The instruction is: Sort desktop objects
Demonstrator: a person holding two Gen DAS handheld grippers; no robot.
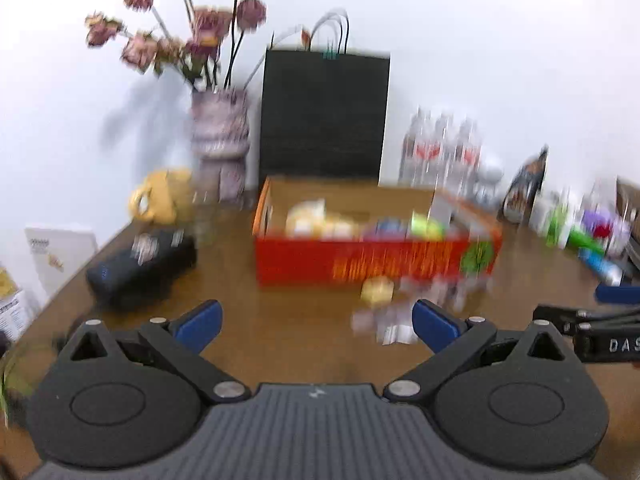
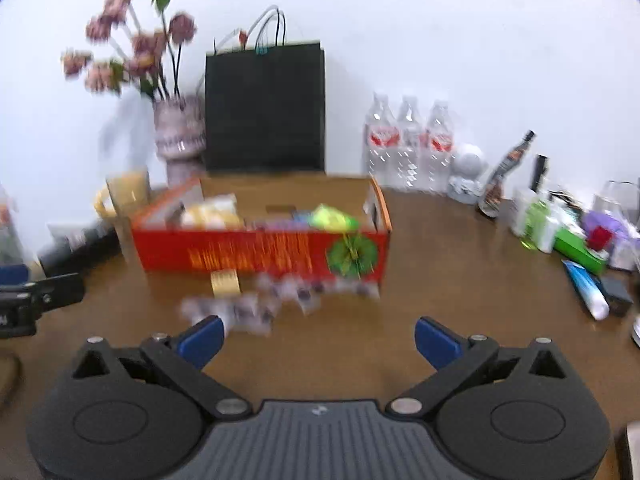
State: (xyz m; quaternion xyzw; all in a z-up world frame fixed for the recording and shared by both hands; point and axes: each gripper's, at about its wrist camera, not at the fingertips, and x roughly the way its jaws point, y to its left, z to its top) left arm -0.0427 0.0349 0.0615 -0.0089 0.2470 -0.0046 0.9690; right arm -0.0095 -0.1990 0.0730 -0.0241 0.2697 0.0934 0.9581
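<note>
left gripper [image 1: 316, 325]: released, empty | right gripper [image 2: 318, 341]: released, empty | small packets [image 2: 256, 304] beside red box [image 2: 260, 254]: probably light, crinkly, slippery; pinch across one edge

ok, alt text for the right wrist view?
Blurred view over the open, empty right gripper toward a red box of small items on a brown table, loose packets scattered before it. Behind stand a black bag, flower vase and three water bottles.
</note>
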